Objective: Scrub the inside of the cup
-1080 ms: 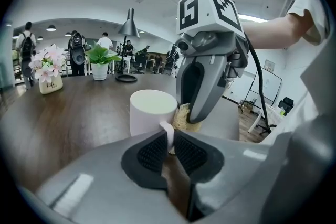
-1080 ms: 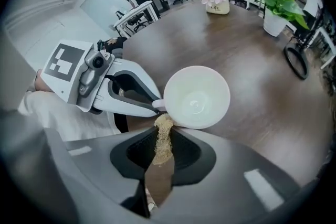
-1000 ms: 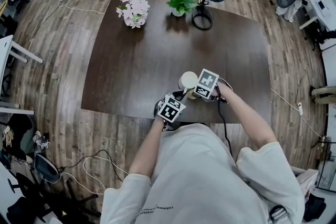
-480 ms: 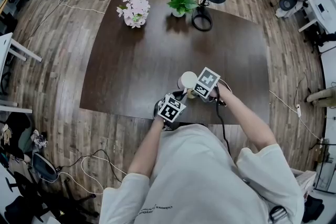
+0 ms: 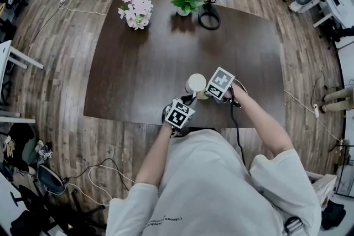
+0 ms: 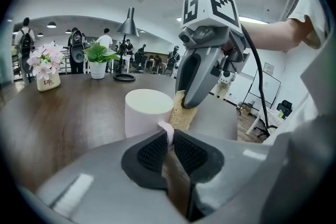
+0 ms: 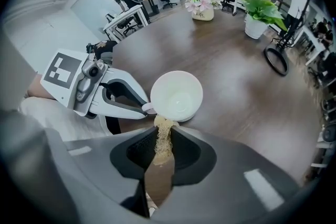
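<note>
Left gripper (image 6: 170, 140): fingers were clamped on the handle (image 6: 166, 131) of the white cup (image 7: 176, 95), so the cup body sat straight ahead of the left fingertips, mouth up. Right gripper (image 7: 164, 147): fingers were squeezed on a tan sponge (image 7: 163, 132), its free end sticking out past the fingertips and ending at the near rim, on the handle side. Judgement: this was the setup step, cup braced and scrubber lined up, no sponge inside yet. The next move calls for lifting the sponge tip over the rim, pushing it down against the inner wall and working it round, with the left pinch firm enough that the cup doesn't twist on its handle. Couldn't tell whether the sponge was touching the rim or just short of it. The cup's base was hidden behind the left fingers, so whether it stood on the table (image 5: 138, 63) or was lifted was unclear. In the head view both sets of fingertips were covered by the marker cubes.
</note>
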A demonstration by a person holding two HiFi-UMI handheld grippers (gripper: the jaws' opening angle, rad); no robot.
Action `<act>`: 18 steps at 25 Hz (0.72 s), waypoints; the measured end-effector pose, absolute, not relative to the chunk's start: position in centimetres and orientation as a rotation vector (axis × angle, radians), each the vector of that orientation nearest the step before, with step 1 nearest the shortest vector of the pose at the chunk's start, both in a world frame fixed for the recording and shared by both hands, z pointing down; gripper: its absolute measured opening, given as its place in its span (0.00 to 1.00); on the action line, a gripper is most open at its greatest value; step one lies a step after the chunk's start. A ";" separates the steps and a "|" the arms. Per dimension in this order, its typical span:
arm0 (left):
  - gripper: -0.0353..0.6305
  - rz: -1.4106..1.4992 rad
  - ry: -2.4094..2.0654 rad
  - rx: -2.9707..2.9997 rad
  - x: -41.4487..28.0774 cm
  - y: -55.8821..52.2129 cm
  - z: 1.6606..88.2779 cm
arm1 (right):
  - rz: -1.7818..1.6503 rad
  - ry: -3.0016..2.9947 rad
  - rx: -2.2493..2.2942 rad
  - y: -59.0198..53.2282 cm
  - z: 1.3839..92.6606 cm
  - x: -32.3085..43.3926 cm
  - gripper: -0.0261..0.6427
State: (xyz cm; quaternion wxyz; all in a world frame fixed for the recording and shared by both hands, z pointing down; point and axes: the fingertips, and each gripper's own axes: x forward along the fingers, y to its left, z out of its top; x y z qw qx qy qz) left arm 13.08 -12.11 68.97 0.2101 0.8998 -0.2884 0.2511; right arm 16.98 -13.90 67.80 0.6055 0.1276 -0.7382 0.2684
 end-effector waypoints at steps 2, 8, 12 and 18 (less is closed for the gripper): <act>0.12 0.697 -0.800 2.498 13.0 -11.9 68.8 | 0.620 -1.706 0.298 -14.1 67.7 17.1 0.18; 0.12 0.674 -0.784 2.487 13.2 -11.6 68.9 | 0.612 -1.698 0.299 -14.8 67.9 17.5 0.18; 0.12 0.681 -0.761 2.479 13.3 -10.8 68.3 | 0.603 -1.691 0.309 -15.0 67.8 18.0 0.18; 0.11 0.733 -0.648 2.540 14.5 -9.3 68.7 | 0.614 -1.704 0.347 -16.3 67.5 18.2 0.18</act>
